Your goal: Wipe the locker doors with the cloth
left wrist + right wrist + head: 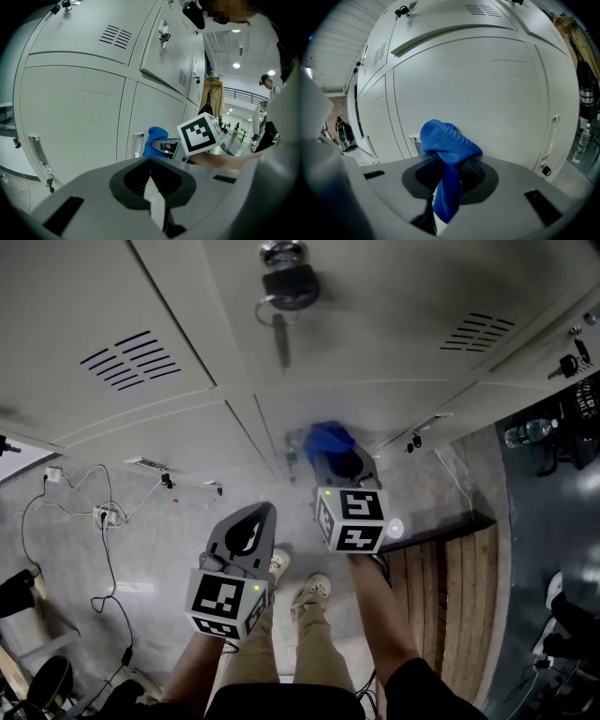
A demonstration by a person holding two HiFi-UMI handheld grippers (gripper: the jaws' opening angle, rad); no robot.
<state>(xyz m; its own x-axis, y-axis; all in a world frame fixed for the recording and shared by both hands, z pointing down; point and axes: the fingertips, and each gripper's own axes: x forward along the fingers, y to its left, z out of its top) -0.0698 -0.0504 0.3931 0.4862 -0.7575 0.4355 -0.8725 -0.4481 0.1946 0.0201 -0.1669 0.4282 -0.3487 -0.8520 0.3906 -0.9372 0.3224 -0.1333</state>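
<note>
Item: blue cloth, pinched between the jaws of the right gripper. Bunched top at the face of a lower locker door, just beside that door's left edge and latch; tail hanging down through the jaws.
Left gripper: jaws pressed together on nothing, low and left of the right one, apart from the doors.
Above: upper door with padlock and dangling key.
Open room: bare door face rightward of the cloth to the far seam.
Floor: cables at left, wooden slats at right, close beside the right arm.
</note>
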